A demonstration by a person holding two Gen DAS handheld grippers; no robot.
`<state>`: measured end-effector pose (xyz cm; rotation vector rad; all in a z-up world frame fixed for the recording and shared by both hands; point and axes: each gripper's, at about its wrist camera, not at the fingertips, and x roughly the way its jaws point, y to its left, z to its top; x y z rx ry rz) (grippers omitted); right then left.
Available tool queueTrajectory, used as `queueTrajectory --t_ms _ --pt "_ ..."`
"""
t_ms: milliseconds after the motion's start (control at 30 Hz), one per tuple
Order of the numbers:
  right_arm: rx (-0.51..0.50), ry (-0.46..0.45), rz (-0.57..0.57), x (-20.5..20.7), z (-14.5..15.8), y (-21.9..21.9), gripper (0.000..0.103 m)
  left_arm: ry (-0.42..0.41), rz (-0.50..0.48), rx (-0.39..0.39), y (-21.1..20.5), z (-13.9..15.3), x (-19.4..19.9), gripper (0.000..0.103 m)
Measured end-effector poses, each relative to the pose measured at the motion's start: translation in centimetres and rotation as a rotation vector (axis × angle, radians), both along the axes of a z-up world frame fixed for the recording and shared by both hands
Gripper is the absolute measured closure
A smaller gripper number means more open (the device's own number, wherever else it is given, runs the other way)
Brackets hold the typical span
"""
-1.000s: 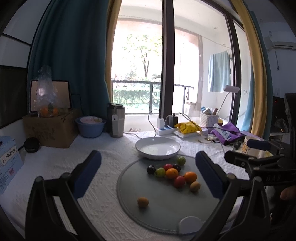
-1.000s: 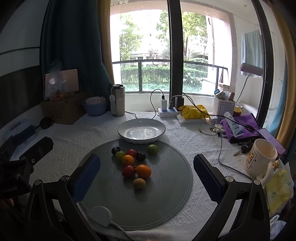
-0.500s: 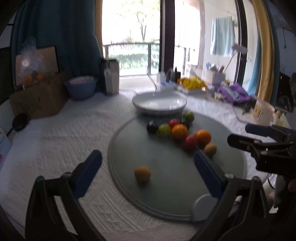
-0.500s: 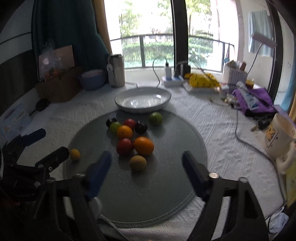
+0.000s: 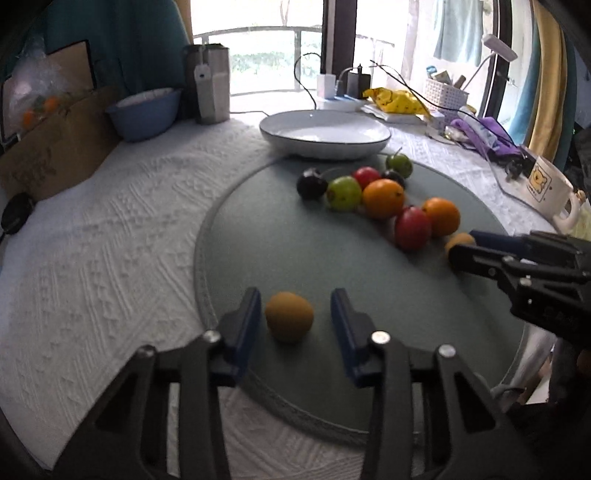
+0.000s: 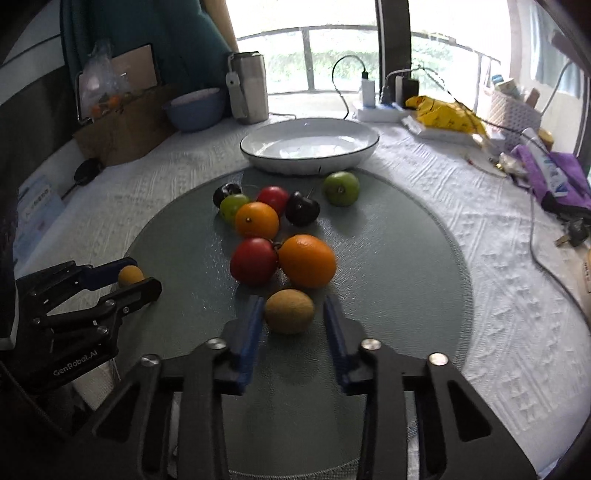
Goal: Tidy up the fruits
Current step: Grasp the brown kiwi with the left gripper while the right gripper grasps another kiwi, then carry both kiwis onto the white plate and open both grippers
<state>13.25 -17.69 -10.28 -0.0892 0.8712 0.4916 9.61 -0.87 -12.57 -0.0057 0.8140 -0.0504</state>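
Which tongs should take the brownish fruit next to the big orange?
Right tongs: open, straddling that brownish fruit. Left tongs straddle the lone yellow fruit instead.

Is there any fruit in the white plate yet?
No. In the right wrist view the white plate is bare inside, and every fruit lies on the grey mat in front of it.

A lived-in home is indicated: a table under a white textured cloth (image 6: 424, 221) is set before balcony glass doors (image 6: 332, 55), laundry (image 5: 458, 33) is hung outside, and a cartoon mug (image 5: 546, 188), power strip (image 6: 380, 110) and curtains (image 5: 129, 40) are seen.
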Motion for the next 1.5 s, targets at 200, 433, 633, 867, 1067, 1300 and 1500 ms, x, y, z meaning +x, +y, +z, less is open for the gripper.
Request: queueTrajectory --t_ms 200,433,633,867,1067,1300,1500 --pt "0.003 -0.005 0.020 0.1 0.2 0.0 0.073 0.007 -0.009 -0.012 0.0 0.3 0.1 0.077" --pt "0.003 -0.050 0.025 0.4 2.2 -0.4 0.073 -0.042 -0.017 -0.020 0.1 2.3 1.4 0.077" --pt "0.005 -0.086 0.007 2.6 3.7 -1.0 0.073 -0.063 -0.026 -0.031 0.3 3.4 3.5 0.077" --pt "0.003 -0.127 0.003 6.3 4.9 -0.7 0.072 -0.087 -0.024 -0.052 0.9 4.5 7.1 0.077" --pt "0.015 -0.154 0.021 10.0 5.9 0.4 0.073 -0.095 -0.040 -0.084 0.9 5.5 11.2 0.077" --pt "0.028 -0.146 0.049 14.4 6.0 1.9 0.073 -0.075 -0.044 -0.131 1.2 5.9 16.3 0.077" --pt "0.042 -0.111 0.047 18.2 5.0 2.5 0.073 -0.042 -0.026 -0.132 1.9 5.1 19.9 0.077"
